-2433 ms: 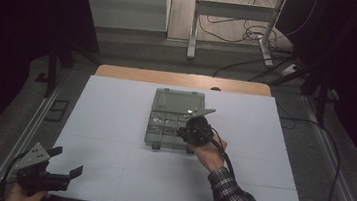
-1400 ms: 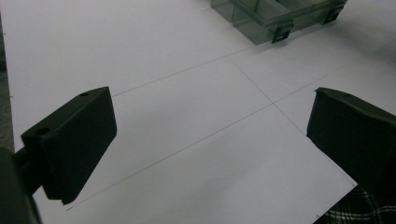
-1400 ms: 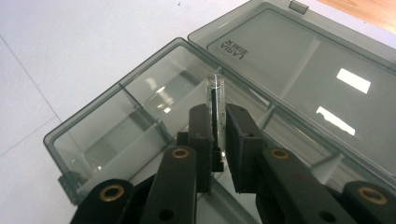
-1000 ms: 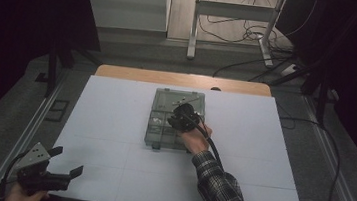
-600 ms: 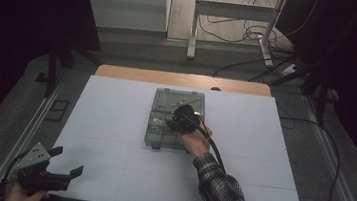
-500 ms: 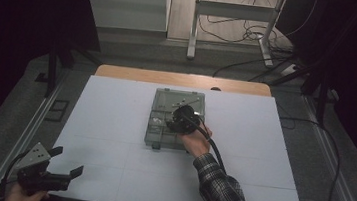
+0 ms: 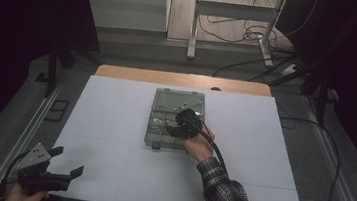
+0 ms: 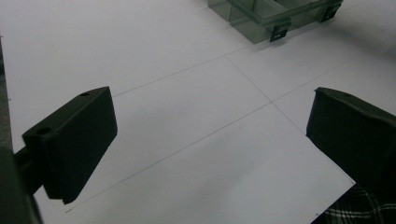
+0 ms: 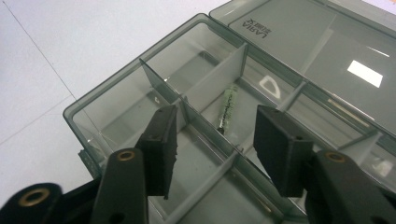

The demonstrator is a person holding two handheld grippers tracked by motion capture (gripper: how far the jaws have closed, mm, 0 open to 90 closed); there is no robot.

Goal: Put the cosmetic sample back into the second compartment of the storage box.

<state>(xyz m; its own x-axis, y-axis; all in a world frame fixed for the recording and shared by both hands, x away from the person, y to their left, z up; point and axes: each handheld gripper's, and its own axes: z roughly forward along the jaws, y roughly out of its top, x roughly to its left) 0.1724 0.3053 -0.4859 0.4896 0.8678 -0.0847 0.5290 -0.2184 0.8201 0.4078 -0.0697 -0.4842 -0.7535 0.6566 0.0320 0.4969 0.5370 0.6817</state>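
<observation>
Screw-like small part (image 9: 227, 110), greenish and slender, lies on the floor of one middle compartment of the smoke-grey compartment box (image 7: 177, 121), whose lid is laid open toward the far side of the counter (image 7: 113, 124). In the right gripper view it sits between the two black jaws and just beyond them, at about twelve o'clock from the right gripper (image 9: 215, 144); its long axis runs nearly straight away from the gripper, tipped slightly toward one o'clock, alongside the divider on its left. The jaws have just been opening and now stand apart with nothing pinched; the part lies loose below and ahead of them, apart from both pads. In my judgement the part has just been let go into that cell, so the coming move is a straight lift back out between the dividers. The left gripper (image 7: 56, 168) rests spread and empty at seven o'clock from the box, well apart, so the right hand (image 7: 198, 144) is much the nearer.
</observation>
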